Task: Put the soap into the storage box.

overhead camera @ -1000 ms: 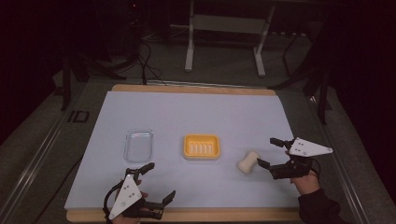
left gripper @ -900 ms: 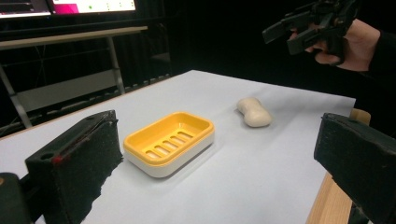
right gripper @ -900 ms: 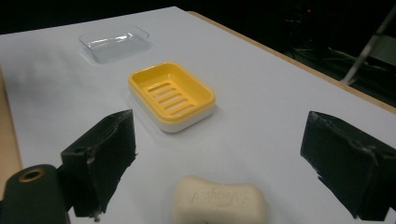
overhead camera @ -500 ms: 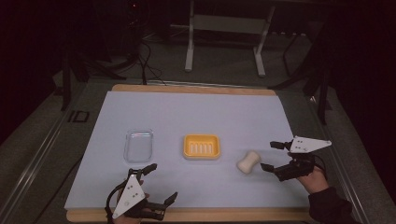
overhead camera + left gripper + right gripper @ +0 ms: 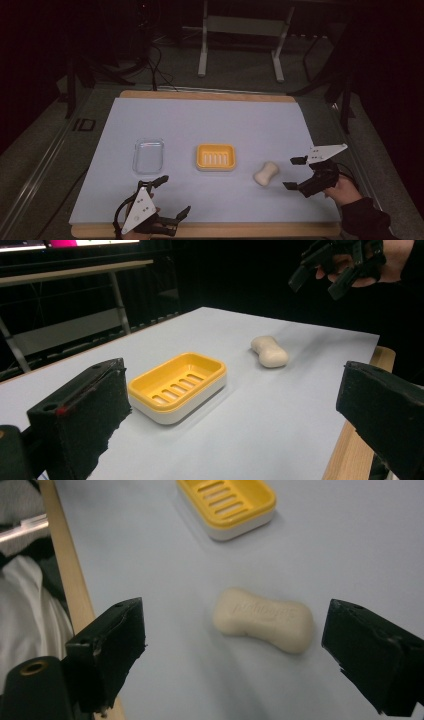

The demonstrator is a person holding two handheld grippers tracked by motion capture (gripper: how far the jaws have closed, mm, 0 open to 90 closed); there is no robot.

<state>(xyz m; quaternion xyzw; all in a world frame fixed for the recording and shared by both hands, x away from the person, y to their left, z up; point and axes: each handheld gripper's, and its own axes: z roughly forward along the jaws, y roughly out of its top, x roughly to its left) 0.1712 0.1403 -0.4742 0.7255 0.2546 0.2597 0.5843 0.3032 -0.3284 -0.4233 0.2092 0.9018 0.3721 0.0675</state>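
A cream bar of soap (image 5: 266, 173) lies flat on the pale sheet, right of a yellow soap dish (image 5: 215, 157) with a slotted tray. My right gripper (image 5: 295, 173) hovers just right of the soap, open, jaws spread wide and nothing between them. In the right gripper view the soap (image 5: 263, 619) lies ahead between the jaws, with the dish (image 5: 227, 505) beyond it. My left gripper (image 5: 172, 196) is open near the front edge, empty. Its own view looks across at the dish (image 5: 178, 385), the soap (image 5: 270, 351) and the other gripper (image 5: 335, 267).
A clear plastic lid or tray (image 5: 148, 156) lies left of the dish. The wooden table edge (image 5: 210, 230) runs along the front. Behind the table stand a metal frame (image 5: 240, 40) and cables on a dark floor.
My right gripper has drifted slightly right and toward the front, away from the soap. The left gripper has edged a little to the right. The soap and dish have stayed put.
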